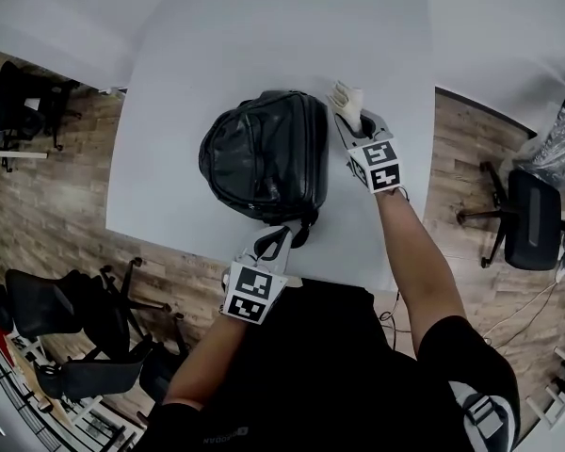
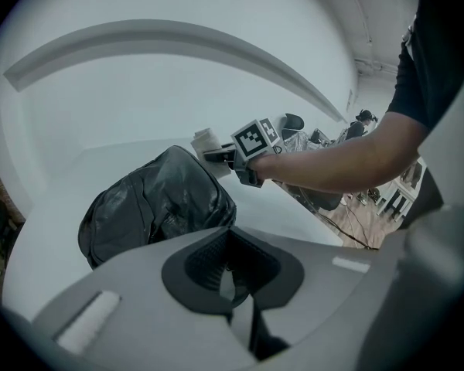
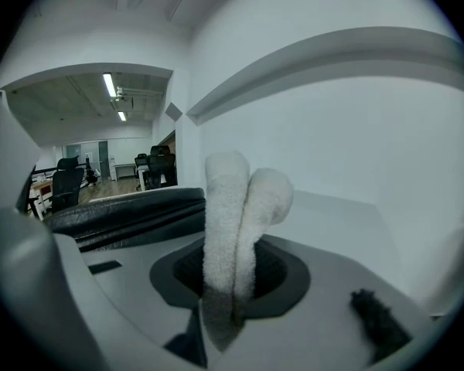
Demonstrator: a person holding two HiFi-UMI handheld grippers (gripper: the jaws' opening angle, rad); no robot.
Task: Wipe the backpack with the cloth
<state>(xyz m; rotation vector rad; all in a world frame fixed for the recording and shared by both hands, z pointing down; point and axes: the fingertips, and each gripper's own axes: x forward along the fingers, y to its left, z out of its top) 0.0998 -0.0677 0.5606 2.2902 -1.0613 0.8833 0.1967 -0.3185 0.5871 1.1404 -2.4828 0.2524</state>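
Backpack (image 1: 264,149), black and leathery, lies at the middle of the white bench (image 1: 264,36) in the head view, its long side running from the upper part of the frame down toward the person.

The left claw (image 1: 281,238) meets the bag's near end, just below centre frame. In the left gripper view its jaws are pressed together on a dark strip low in the frame, and the bulk of the bag sits beyond them, left of centre (creased and slumped).

The right claw (image 1: 351,121) stands just beside the bag's right flank in the head view, right of centre and a little above it. It is clenched on a white, fluffy cloth (image 1: 346,97), which pokes out past its tip toward the top of the frame. The right gripper view shows the cloth folded double and rising upright from between the jaws at centre frame, with the bag's dark side as a low band at the left. From that view I cannot tell whether cloth and bag touch. In the head view they look just apart.
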